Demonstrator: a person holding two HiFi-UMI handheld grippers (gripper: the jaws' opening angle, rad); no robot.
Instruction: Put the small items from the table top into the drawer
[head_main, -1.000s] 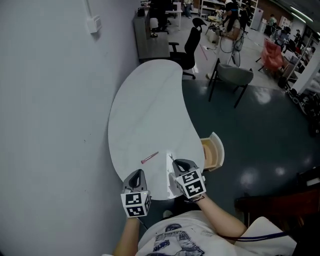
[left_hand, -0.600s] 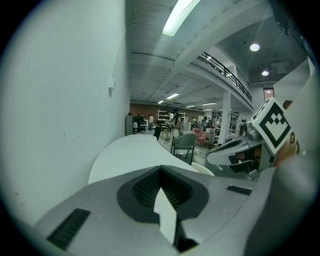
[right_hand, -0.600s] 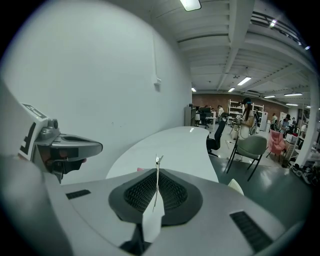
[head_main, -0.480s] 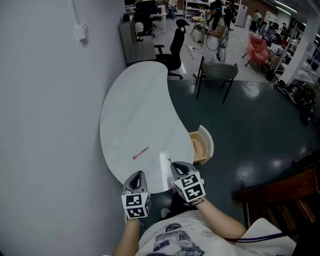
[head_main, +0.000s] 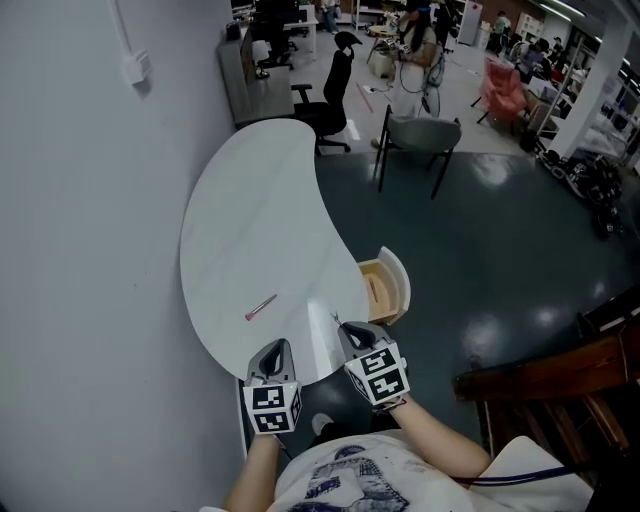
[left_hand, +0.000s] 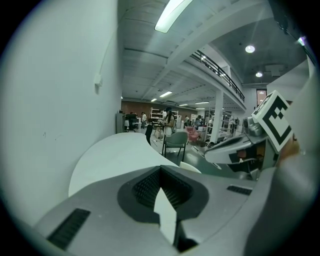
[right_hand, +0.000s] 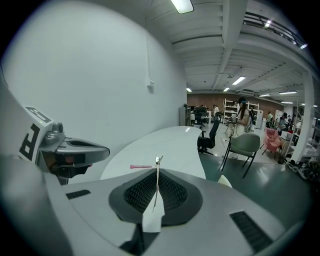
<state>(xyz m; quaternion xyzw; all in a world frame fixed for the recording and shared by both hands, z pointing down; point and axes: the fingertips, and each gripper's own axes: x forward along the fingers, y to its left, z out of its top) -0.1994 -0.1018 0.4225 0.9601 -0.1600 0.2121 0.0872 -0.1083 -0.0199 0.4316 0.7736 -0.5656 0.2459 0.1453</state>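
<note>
Both grippers drawn back to table (head_main: 240, 230) near end. Right gripper (right_hand: 156, 172) pinches thin pin (right_hand: 157, 161), long axis along jaws, tip ahead; plain only in right gripper view. Head view alone shows drawer (head_main: 392, 280) open. Left gripper (left_hand: 160, 170) closed, empty.

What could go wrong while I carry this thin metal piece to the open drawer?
1. The right claw pinches only a thin metal piece, seen edge-on, so it could twist or slip out.
2. The drawer sits beside and below the table rim; releasing early would likely drop the piece on the floor.
</note>
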